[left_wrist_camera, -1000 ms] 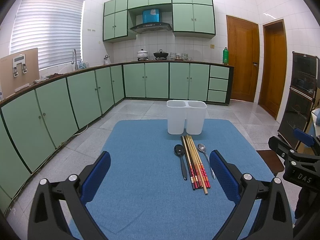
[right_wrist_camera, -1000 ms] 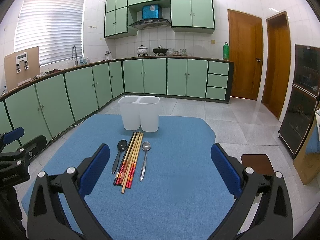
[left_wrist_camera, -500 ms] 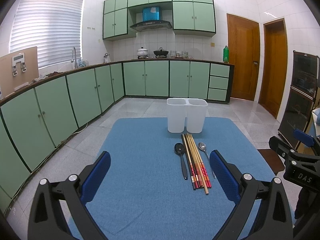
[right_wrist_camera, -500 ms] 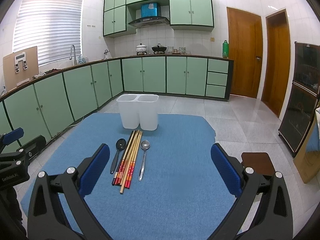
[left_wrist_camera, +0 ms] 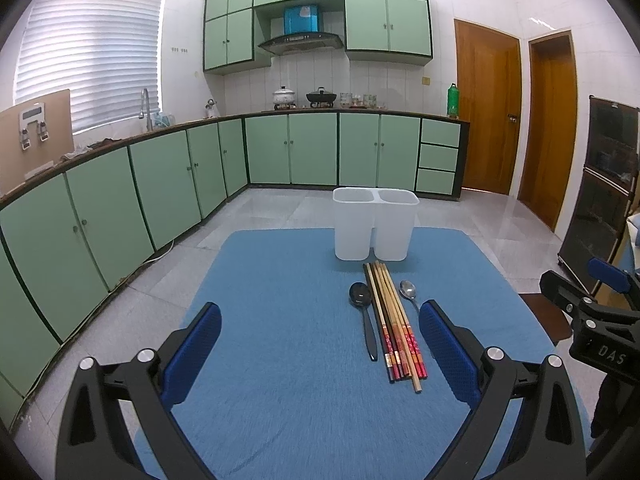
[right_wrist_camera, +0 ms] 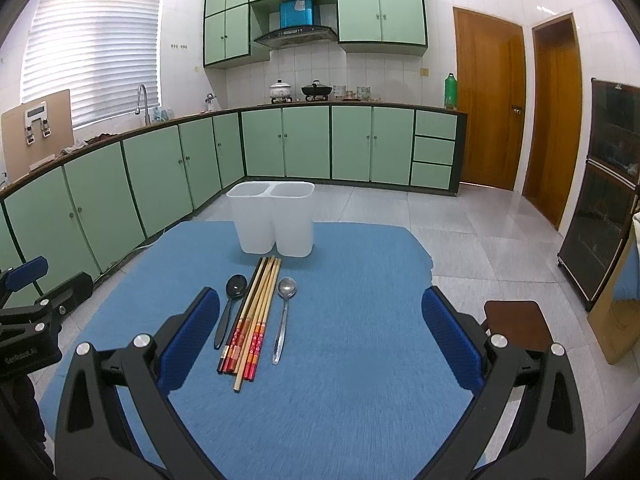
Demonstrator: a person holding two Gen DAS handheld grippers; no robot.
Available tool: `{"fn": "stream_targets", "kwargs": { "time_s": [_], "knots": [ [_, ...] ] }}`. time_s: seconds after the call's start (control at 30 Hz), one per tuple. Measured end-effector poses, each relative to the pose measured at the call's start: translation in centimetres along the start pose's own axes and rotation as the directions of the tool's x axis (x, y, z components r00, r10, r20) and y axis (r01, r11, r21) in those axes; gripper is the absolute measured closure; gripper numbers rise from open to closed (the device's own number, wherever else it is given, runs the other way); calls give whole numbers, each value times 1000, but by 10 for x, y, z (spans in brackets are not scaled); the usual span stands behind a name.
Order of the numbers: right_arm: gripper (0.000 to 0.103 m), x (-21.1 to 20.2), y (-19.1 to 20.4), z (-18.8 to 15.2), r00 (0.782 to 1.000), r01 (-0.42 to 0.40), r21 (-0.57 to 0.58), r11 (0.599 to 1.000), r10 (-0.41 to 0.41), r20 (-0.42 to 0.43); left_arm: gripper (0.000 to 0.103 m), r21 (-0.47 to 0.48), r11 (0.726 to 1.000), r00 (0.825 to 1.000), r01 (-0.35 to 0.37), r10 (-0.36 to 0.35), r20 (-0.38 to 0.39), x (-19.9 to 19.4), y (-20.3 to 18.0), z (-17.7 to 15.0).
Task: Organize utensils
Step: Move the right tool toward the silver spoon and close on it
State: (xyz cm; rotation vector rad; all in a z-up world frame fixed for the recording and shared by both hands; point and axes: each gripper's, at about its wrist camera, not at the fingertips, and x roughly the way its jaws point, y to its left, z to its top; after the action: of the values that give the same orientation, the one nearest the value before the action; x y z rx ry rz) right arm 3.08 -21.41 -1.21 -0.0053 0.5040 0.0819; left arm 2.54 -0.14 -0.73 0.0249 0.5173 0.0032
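Your left gripper [left_wrist_camera: 320, 344] and right gripper [right_wrist_camera: 320, 336] both hover above the near part of the blue mat [right_wrist_camera: 360, 380], fingers spread wide, holding nothing. The chopsticks [right_wrist_camera: 256, 316] lie bundled mid-mat, a black spoon [right_wrist_camera: 230, 308] just left of them and a metal spoon [right_wrist_camera: 284, 316] just right. The white two-bin holder [right_wrist_camera: 274, 218] stands upright just beyond their far ends.

Left hand-held gripper [left_wrist_camera: 320, 350] and right hand-held gripper [right_wrist_camera: 320, 344] both gape wide, seemingly level, holding nothing.
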Motion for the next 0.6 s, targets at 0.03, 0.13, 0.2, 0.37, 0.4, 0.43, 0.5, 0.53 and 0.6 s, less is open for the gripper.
{"fn": "stream_targets", "kwargs": {
  "time_s": [0.03, 0.13, 0.2, 0.37, 0.4, 0.43, 0.5, 0.53, 0.6],
  "knots": [
    [5, 3, 0, 0, 1000, 1, -2, 1000, -1, -3, 6, 1, 1000, 1000, 0, 0, -4, 3, 0, 0],
    [5, 12, 1, 3, 1000, 3, -11, 1000, -3, -10, 6, 2, 1000, 1000, -9, 9, -19, 16, 1, 3],
    [5, 24, 0, 5, 1000, 12, -21, 1000, -12, -23, 6, 1, 1000, 999, -16, 16, -40, 31, 4, 6],
    [5, 74, -4, 8, 995, 11, -22, 1000, -13, -96, 6, 1, 999, 993, -46, 45, -105, 82, 19, 10],
    [5, 85, -4, 8, 993, 8, -18, 1000, -10, -114, 6, 1, 999, 991, -44, 44, -124, 94, 21, 10],
    [5, 100, -5, 8, 990, 2, -8, 1000, -3, -141, 6, -1, 999, 989, -47, 47, -140, 105, 23, 9],
    [7, 122, -4, 7, 985, -3, -2, 1000, 3, -175, 6, -1, 999, 984, -55, 54, -168, 127, 26, 6],
    [8, 136, -3, 7, 980, -8, -4, 1000, 7, -197, 6, -2, 998, 982, -55, 54, -182, 137, 27, 4],
    [10, 156, 2, 5, 973, -25, -9, 1000, 22, -228, 6, -6, 998, 974, -55, 53, -220, 156, 28, 1]
  ]
}}
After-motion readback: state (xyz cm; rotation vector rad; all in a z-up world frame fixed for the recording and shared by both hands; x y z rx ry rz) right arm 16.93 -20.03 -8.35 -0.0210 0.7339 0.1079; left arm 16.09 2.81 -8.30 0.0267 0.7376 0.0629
